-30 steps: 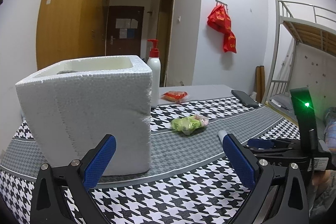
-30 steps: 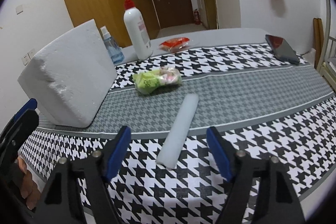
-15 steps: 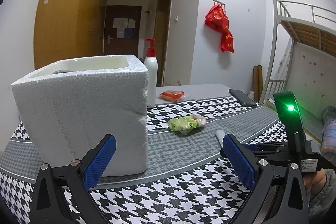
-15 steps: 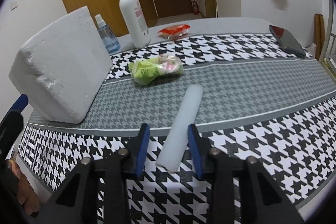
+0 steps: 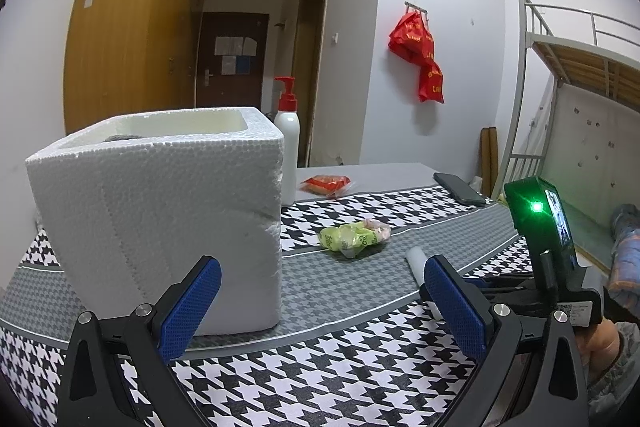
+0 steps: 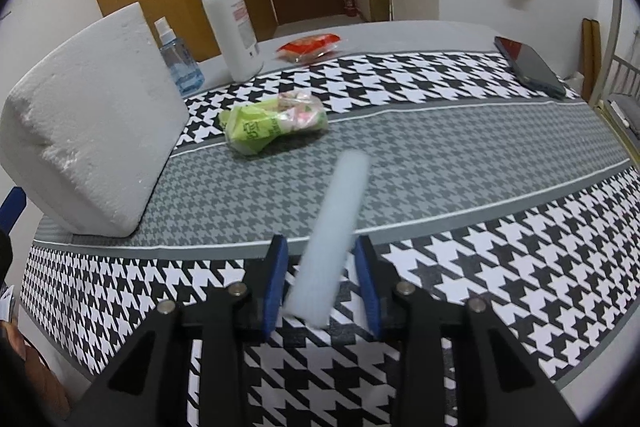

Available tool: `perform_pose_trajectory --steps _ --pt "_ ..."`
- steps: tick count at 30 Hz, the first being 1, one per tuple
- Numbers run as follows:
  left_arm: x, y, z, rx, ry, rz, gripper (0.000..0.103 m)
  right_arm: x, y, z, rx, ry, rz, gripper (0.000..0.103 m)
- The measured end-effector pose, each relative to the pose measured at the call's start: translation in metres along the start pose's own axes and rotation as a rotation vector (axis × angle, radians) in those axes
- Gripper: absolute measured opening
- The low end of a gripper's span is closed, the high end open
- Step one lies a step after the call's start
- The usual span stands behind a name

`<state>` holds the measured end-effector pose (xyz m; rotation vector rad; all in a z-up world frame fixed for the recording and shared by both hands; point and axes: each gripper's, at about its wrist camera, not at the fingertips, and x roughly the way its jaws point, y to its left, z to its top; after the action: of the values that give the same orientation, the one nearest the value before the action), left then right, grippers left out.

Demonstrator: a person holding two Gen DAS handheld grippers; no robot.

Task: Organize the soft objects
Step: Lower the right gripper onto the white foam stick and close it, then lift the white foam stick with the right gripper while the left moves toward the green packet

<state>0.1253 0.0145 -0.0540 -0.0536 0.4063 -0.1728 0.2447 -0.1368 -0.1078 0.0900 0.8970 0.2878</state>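
Note:
A white foam tube (image 6: 336,223) points away from my right gripper (image 6: 320,259), whose blue pads close on its near end; the tube looks lifted and blurred. Its tip shows in the left wrist view (image 5: 416,261). A green and pink soft packet (image 6: 276,125) lies on the grey band of the tablecloth, also in the left wrist view (image 5: 354,237). A white styrofoam box (image 5: 160,215) stands at the left, open at the top, with something grey inside. My left gripper (image 5: 320,307) is open and empty, in front of the box.
A white pump bottle (image 6: 230,31) and a small blue spray bottle (image 6: 178,61) stand behind the box. A red snack packet (image 6: 310,47) and a black phone (image 6: 530,65) lie at the far side. A bunk bed (image 5: 580,75) stands on the right.
My right gripper moved forward around the foam tube's near end and shut on it; the tube now looks raised. My left gripper stayed open and shifted only slightly.

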Motion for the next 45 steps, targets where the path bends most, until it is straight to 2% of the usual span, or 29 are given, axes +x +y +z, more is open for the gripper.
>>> perform_pose_trajectory --steps 2,3,5,9,20,24,28,34,40,42,45 --pt "-0.001 0.000 0.000 0.000 0.000 -0.001 0.102 0.000 -0.003 0.000 0.022 -0.001 -0.009 0.025" --pt "-0.001 0.001 0.000 0.000 -0.001 -0.001 0.102 0.000 -0.005 0.000 0.035 0.005 0.001 0.022" --pt "-0.001 0.002 0.000 -0.003 -0.001 -0.002 0.102 -0.001 -0.010 0.001 0.062 0.017 0.028 0.020" --pt "-0.001 0.001 0.000 -0.003 0.002 -0.008 0.102 -0.001 -0.003 -0.001 0.039 0.008 0.007 0.020" --pt "-0.002 -0.008 0.003 0.016 0.006 -0.005 0.102 -0.015 -0.011 0.000 0.050 -0.028 0.059 0.008" --pt "-0.002 -0.011 0.004 0.021 0.001 -0.001 0.102 -0.019 -0.011 -0.001 0.033 -0.033 0.055 0.008" --pt "0.000 -0.017 0.006 0.037 0.002 0.004 0.102 -0.017 -0.008 -0.001 -0.010 -0.038 0.012 0.008" --pt "0.004 -0.025 0.011 0.052 0.002 -0.007 0.102 -0.018 -0.008 -0.003 -0.027 -0.033 0.025 0.008" --pt "0.006 -0.026 0.008 0.054 0.009 -0.003 0.102 -0.010 -0.004 -0.004 -0.047 -0.010 0.034 0.010" --pt "0.006 -0.025 0.008 0.055 0.009 -0.001 0.102 -0.009 -0.002 -0.004 -0.056 -0.015 0.031 0.014" --pt "0.006 -0.024 0.007 0.055 0.011 -0.004 0.102 -0.011 -0.001 -0.004 -0.055 -0.020 0.041 0.042"
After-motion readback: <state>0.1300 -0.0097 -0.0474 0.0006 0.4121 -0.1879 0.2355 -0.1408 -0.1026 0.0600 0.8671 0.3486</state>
